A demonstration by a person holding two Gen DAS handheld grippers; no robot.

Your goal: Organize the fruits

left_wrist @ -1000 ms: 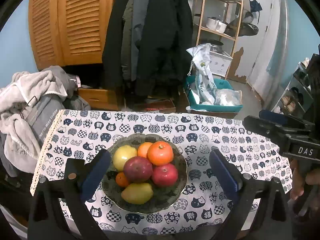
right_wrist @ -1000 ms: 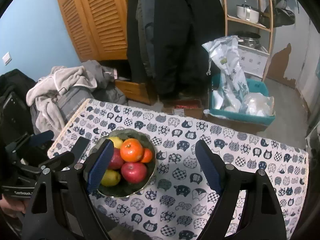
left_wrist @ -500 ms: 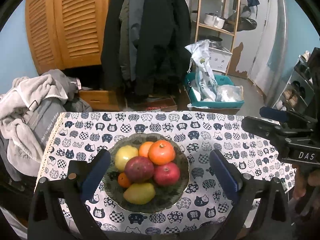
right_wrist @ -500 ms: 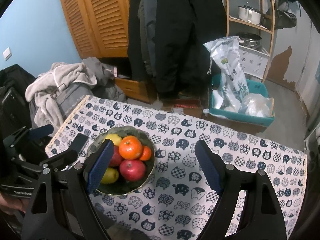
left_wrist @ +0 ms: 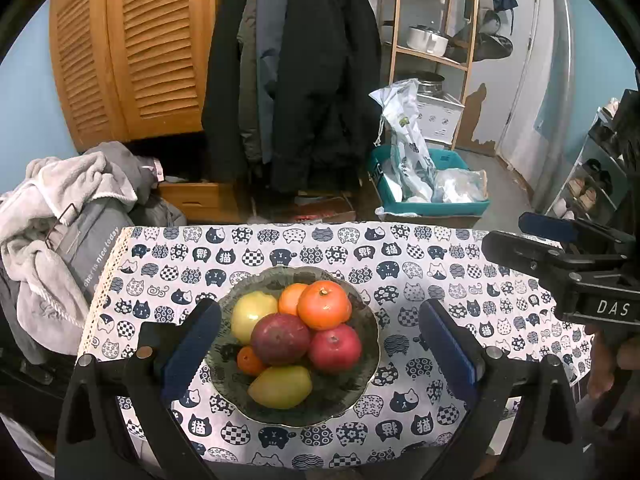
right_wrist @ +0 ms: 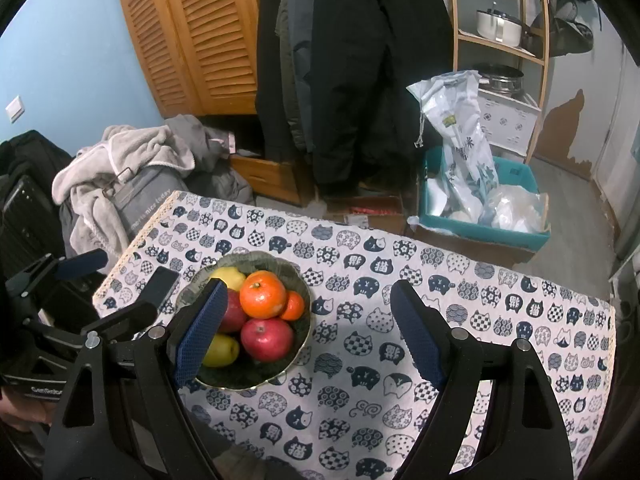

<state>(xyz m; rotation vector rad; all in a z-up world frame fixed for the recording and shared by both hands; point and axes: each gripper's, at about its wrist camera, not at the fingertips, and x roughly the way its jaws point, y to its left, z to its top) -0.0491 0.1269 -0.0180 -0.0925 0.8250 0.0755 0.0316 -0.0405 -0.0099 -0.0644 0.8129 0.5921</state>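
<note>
Bowl [left_wrist: 362, 392] of fruit [left_wrist: 294, 332] sits on the near-left part of the table [left_wrist: 404, 260]. Left gripper [left_wrist: 320, 344] hovers over it, jaws spread wide, empty. Right gripper [right_wrist: 308, 332] is just right of the bowl, jaws spread, empty.

Background items, right wrist view, clock positions from frame centre:
- Cat-print tablecloth [right_wrist: 400, 280]: lying across the lower half, from 8 to 4 o'clock.
- Louvred wooden doors [right_wrist: 200, 36]: standing at 11 o'clock.
- Dark coats [right_wrist: 352, 64]: hanging at 12 o'clock.
- Wooden shelf unit [right_wrist: 500, 48]: standing at 2 o'clock, carrying a white pot [right_wrist: 498, 26].
- Teal bin [right_wrist: 480, 216]: sitting on the floor at 3 o'clock, holding a printed plastic bag [right_wrist: 460, 128].
- Pile of grey clothing [right_wrist: 132, 168]: slumping at 9 o'clock.
</note>
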